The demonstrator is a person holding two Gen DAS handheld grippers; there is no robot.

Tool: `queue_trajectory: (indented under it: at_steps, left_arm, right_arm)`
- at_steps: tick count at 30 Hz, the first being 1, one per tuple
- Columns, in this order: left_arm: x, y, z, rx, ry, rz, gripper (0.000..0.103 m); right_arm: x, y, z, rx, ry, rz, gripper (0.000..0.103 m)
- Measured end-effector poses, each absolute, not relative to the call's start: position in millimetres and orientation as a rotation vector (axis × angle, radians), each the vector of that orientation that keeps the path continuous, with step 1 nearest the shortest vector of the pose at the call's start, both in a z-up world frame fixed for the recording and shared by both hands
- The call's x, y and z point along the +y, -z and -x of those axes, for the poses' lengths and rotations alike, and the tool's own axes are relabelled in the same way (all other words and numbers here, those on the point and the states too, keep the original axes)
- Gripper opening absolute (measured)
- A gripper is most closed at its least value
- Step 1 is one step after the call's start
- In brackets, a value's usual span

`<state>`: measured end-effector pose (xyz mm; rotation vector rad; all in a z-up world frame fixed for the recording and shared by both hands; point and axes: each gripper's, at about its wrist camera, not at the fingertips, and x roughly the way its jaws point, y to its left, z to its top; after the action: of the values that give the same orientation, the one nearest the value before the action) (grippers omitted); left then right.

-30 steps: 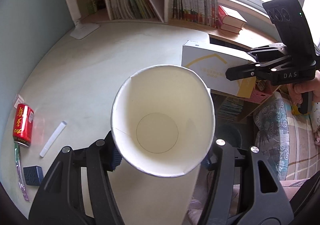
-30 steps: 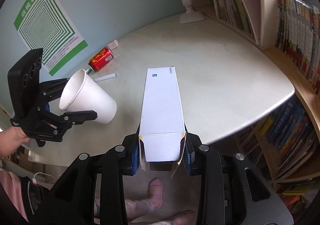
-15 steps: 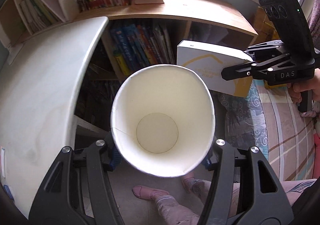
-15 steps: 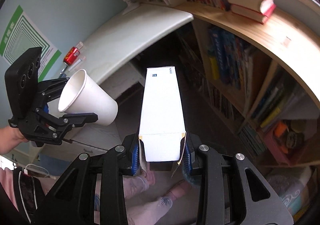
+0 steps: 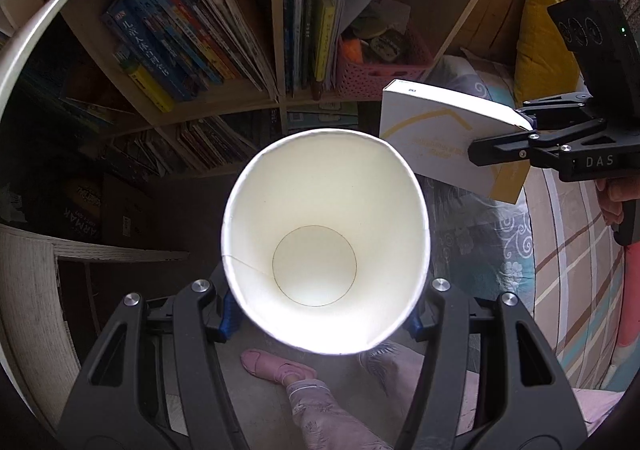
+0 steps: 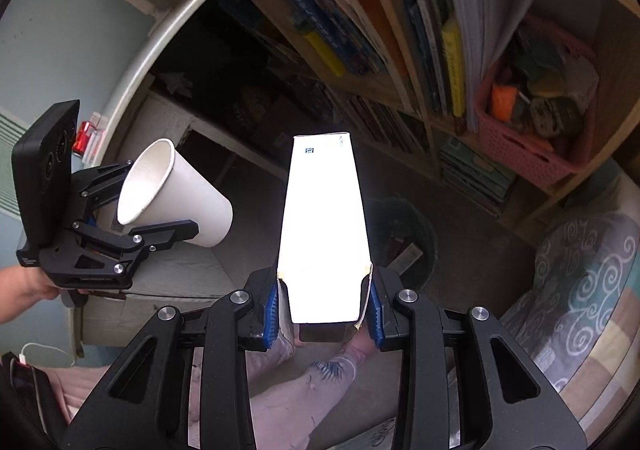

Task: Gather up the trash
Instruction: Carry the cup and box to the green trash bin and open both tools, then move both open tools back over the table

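My left gripper (image 5: 320,314) is shut on a white paper cup (image 5: 324,250), whose empty mouth faces the camera. In the right wrist view that left gripper (image 6: 152,205) holds the cup (image 6: 192,205) at the left, over the floor. A long white carton box (image 6: 324,217) sticks forward from my right gripper (image 6: 323,310), which is shut on its near end. The left wrist view shows the box (image 5: 440,137) with yellow print, held by the right gripper (image 5: 516,129) at the right. A dark round waste bin (image 6: 424,217) stands on the floor just behind the box, partly hidden.
A low wooden bookshelf (image 6: 400,61) full of books and a pink basket (image 6: 520,145) fills the background. The white desk edge (image 6: 160,41) curves up at the left, with a red can (image 6: 82,135) on it. A person's legs (image 6: 304,390) and a patterned cushion (image 6: 580,270) are nearby.
Both grippers have swung off the desk top and down toward the floor by the bookshelf. The cup and the box stay gripped as before.
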<state>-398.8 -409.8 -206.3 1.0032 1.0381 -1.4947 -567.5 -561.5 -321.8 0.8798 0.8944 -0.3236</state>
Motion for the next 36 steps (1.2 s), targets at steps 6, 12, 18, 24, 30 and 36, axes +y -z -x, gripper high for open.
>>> queue_trajectory:
  at_steps: [6, 12, 18, 24, 30, 36]
  left_arm:
    - [-418.3, 244.1, 402.2, 1.07, 1.492, -1.045, 0.057]
    - [-429.5, 284.1, 402.0, 1.102, 1.487, -1.085, 0.057]
    - [-438.0, 314.0, 398.8, 1.109, 1.499, -1.109, 0.057]
    - [-443.6, 346.7, 395.7, 1.128, 1.497, -1.135, 0.057]
    - [-453.4, 377.1, 395.6, 1.148, 1.493, -1.152, 0.06]
    - [-462.9, 393.4, 393.8, 1.178, 1.468, -1.165, 0.073]
  right_arm:
    - [-565.6, 368.5, 566.4, 0.903, 0.334, -0.954, 0.034]
    - [-568.4, 407.9, 555.4, 0.922, 0.334, -0.996, 0.034]
    - [-570.5, 437.3, 548.3, 0.927, 0.324, -1.017, 0.034]
    - [-573.5, 470.6, 535.4, 0.943, 0.315, -1.037, 0.034]
    - [-581.6, 496.0, 525.2, 0.957, 0.322, -1.063, 0.037]
    - [-594.8, 504.4, 524.6, 0.951, 0.356, -1.098, 0.061]
